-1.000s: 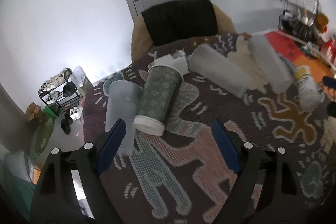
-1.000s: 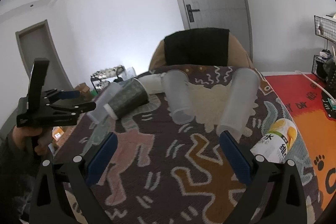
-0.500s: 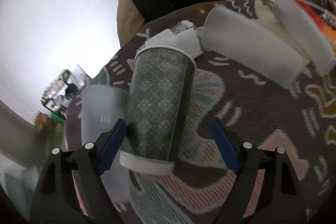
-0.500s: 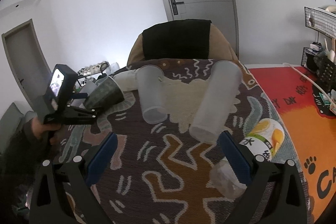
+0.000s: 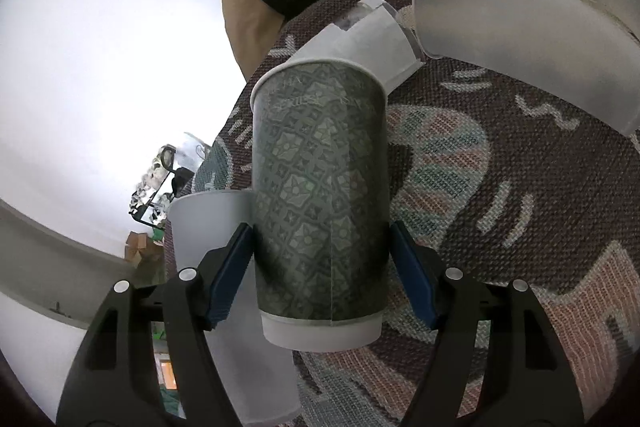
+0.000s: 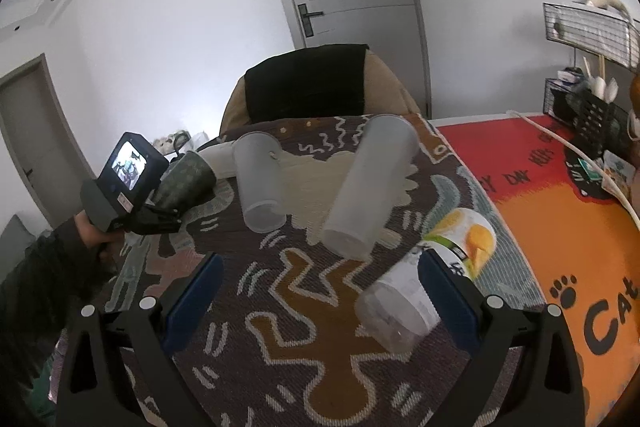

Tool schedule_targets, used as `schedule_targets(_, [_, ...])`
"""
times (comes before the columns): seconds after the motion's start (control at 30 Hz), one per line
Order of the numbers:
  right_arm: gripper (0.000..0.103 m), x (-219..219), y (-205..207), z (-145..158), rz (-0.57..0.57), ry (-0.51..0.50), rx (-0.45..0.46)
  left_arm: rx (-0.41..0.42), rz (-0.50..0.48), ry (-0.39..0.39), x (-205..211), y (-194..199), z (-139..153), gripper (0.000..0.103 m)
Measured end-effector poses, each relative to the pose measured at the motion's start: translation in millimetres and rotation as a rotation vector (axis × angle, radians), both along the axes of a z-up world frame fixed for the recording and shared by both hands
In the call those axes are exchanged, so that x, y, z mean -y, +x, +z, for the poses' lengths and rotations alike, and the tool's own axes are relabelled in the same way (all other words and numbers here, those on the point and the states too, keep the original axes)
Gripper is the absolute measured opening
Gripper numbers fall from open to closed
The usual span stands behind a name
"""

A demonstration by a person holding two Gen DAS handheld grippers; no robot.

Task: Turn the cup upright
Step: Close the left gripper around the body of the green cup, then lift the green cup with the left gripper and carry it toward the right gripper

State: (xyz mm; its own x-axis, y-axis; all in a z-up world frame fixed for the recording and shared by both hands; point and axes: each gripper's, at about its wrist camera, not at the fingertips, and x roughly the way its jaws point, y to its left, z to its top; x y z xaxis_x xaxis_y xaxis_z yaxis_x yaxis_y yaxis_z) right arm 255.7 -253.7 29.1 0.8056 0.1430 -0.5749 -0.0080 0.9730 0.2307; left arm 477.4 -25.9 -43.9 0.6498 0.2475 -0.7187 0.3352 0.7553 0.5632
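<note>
Far left on the patterned tabletop (image 6: 320, 359): left hand-held gripper (image 5: 320, 259) astride the green patterned cup (image 5: 320, 195), blue pads (image 5: 226, 275) against both flanks of its lower body, apparently clamped on it. Cup lying on its side, white base toward the camera, rim pointing away. Seen from the right wrist, same cup (image 6: 184, 179) at the tabletop's left edge, just ahead of the left device's lit screen (image 6: 130, 163). Touching its left side, a frosted plastic cup (image 5: 224, 291), also on its side. Just beyond the rim, a white paper cup (image 5: 360, 39) lying down. Further right, two tall frosted tumblers (image 6: 260, 187) (image 6: 368, 183) lying with bases toward the right wrist camera, apart from each other. Next right, a clear cup with yellow label (image 6: 436, 275) on its side near the tabletop's right edge. Right hand-held gripper (image 6: 320, 303) spread wide above the cloth, nothing between its pads. Behind, a brown beanbag with black cover (image 6: 308, 83).
</note>
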Motion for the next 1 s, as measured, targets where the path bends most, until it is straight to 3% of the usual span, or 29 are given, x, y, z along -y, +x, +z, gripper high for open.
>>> schedule_targets(0.07, [0.095, 3, -7, 1, -0.011, 0.003, 0.005, -0.010, 0.008, -0.022, 0, -1, 3, 0.070])
schedule_targets(0.17, [0.095, 9, -16, 1, -0.021, 0.010, 0.004, 0.005, -0.008, 0.045, 5, -3, -3, 0.070])
schedule_targets(0.27, [0.095, 14, -29, 3, -0.035, 0.015, 0.013, -0.007, 0.018, 0.015, 4, 2, 1, 0.070])
schedule_targets(0.37, [0.095, 19, -39, 5, -0.047, 0.016, 0.014, 0.000, 0.014, 0.039, 9, -6, 4, 0.069])
schedule_targets(0.73, [0.095, 21, -54, 1, -0.029, 0.070, 0.004, 0.081, -0.057, -0.085, 26, -105, 79, 0.069])
schedule_targets(1.0, [0.095, 9, -72, -5, 0.020, 0.112, 0.007, 0.057, -0.092, -0.181, 24, -177, 100, 0.069])
